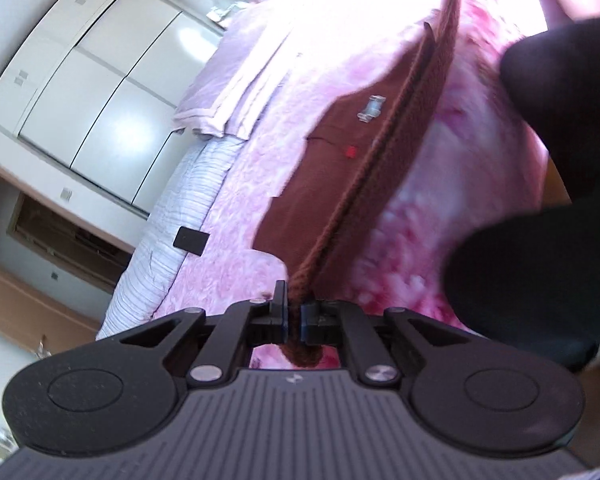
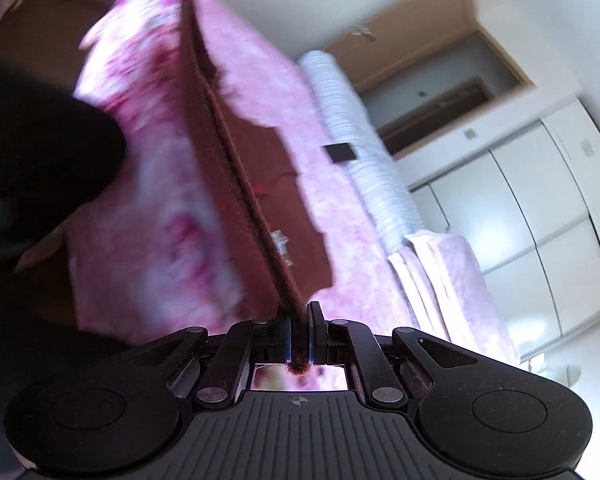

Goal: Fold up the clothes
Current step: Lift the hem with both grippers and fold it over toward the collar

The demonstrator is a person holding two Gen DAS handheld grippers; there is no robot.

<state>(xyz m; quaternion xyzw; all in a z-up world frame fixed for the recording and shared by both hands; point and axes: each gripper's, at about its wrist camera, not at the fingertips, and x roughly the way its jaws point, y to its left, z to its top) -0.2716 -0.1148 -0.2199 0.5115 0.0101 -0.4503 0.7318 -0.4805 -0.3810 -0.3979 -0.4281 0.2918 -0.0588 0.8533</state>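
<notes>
A brown garment (image 1: pixel 320 168) with a small white label and a red mark hangs stretched over the pink bed cover (image 1: pixel 236 208). My left gripper (image 1: pixel 295 312) is shut on one end of its ribbed hem. My right gripper (image 2: pixel 299 334) is shut on the other end of the same brown garment (image 2: pixel 268 184), whose hem runs taut away from the jaws. In the right wrist view the pink bed cover (image 2: pixel 340 216) lies below the cloth. Both views are tilted and blurred.
A folded pale pink blanket (image 1: pixel 228 80) and a white striped quilt (image 1: pixel 172 240) lie on the bed, with a small black object (image 1: pixel 191 240) on the quilt. White wardrobe doors (image 1: pixel 112 92) stand behind. The person's dark-clothed body (image 1: pixel 540 240) is close by.
</notes>
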